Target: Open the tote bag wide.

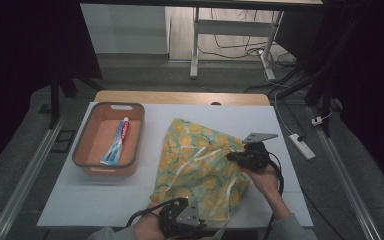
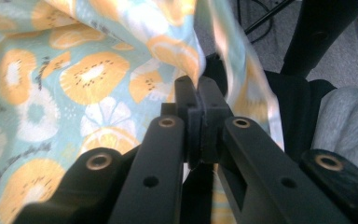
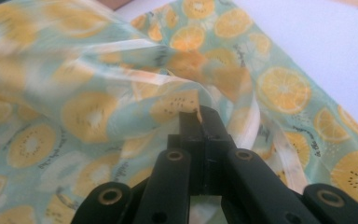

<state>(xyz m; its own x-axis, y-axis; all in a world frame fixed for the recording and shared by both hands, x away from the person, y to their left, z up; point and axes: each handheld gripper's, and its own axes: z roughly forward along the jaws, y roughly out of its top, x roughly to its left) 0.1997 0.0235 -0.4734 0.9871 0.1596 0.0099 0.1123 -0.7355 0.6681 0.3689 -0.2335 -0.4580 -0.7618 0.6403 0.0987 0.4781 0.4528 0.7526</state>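
A thin teal bag (image 1: pixel 195 165) printed with orange and kiwi slices lies crumpled on the white table cover (image 1: pixel 95 195), right of centre. My left gripper (image 1: pixel 189 215) is at the bag's near edge, by the table's front. In the left gripper view the bag (image 2: pixel 93 79) has its rim pinched between the shut jaws of the left gripper (image 2: pixel 198 95). My right gripper (image 1: pixel 231 156) is at the bag's right side. In the right gripper view it (image 3: pixel 199 117) is shut on a fold of the bag (image 3: pixel 88 112), whose edge is lifted.
An orange basin (image 1: pixel 132 145) stands at the left of the table with a toothpaste tube (image 1: pixel 117 142) lying in it. A white power strip (image 1: pixel 302 146) and cables lie on the floor to the right. A desk frame (image 1: pixel 195 45) stands beyond the table.
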